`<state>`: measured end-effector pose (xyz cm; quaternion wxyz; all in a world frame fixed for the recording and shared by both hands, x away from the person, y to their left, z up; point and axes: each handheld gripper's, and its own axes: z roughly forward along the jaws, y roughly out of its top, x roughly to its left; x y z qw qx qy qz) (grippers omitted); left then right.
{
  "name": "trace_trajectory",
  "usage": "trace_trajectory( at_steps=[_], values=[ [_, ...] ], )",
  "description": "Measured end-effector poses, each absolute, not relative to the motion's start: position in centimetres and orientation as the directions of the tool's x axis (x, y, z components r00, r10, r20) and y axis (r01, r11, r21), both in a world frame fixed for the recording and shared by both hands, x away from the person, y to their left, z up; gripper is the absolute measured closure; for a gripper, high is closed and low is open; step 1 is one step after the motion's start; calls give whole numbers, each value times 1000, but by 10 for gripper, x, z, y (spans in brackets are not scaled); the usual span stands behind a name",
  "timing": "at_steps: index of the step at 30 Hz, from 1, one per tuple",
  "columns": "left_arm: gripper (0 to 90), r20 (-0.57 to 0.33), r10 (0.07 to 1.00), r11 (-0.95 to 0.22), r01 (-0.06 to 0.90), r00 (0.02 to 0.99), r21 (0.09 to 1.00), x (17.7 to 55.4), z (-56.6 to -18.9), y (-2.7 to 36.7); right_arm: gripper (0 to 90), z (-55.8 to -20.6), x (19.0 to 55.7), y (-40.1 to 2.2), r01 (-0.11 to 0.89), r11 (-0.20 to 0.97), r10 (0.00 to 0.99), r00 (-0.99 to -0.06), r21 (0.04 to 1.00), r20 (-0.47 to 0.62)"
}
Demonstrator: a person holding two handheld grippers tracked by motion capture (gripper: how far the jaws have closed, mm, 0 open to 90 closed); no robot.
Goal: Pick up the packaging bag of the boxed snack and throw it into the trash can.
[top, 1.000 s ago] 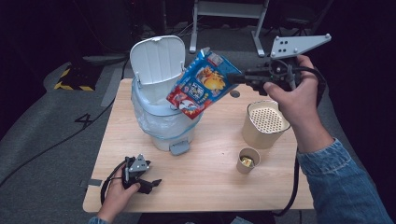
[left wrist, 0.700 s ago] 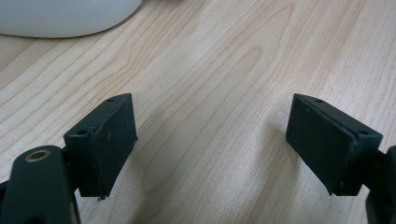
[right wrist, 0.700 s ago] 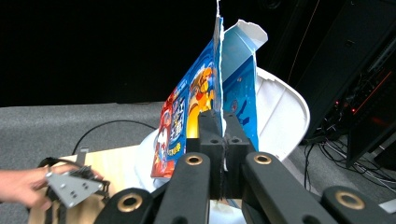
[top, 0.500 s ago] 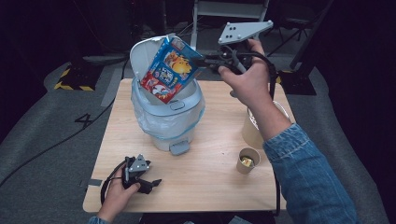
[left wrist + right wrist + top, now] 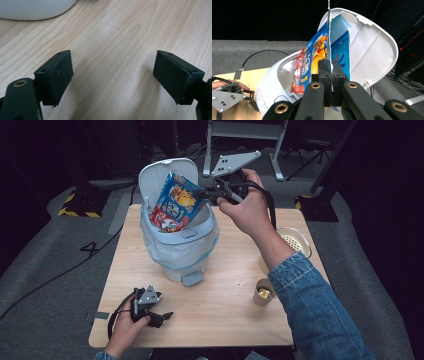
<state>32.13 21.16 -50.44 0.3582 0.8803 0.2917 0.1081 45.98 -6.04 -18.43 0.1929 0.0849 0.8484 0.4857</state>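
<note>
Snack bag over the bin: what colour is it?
Mostly blue, red toward the bottom, snack bag; clearest in the high view.

A bin (image 5: 180,245) stands at the worktop's (image 5: 220,315) back left, lid (image 5: 155,177) raised behind it. A bag (image 5: 175,202) hangs over its mouth, lower end inside. To the bin's right sits a strainer (image 5: 295,240); a cup (image 5: 262,292) stands before that. The left gripper (image 5: 150,312) rests near the front edge, before the bin.

The high view looks forward and down on the wooden table (image 5: 225,320) from above its near edge, with the white bin (image 5: 177,245) at upper centre. The left gripper view sits close over the tabletop, the bin's base (image 5: 32,10) at upper left. The right gripper view faces the bin's open lid (image 5: 372,50) from close by, a table corner at lower left.
</note>
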Motion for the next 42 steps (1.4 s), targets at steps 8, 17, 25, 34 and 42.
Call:
trace_trajectory(
  at_steps=[8,17,25,34,42],
  values=[
    [165,-18,591,-573,436,806,694,321,-504,212,900,-185,463,-64,-38,547,349,-897,836,-270],
    [165,-19,592,-572,436,806,694,321,-504,211,899,-191,460,-56,-38,551,351,-896,834,-273],
    [165,-19,592,-572,437,806,694,321,-504,212,899,-183,462,-69,-56,545,321,-908,837,-270],
    [165,-18,593,-573,438,805,693,322,-504,211,898,-197,462,-57,-76,609,264,-919,789,-292],
    [165,-18,593,-573,437,805,693,322,-504,211,634,-213,463,-42,-46,594,260,-934,803,-246]
  ],
)
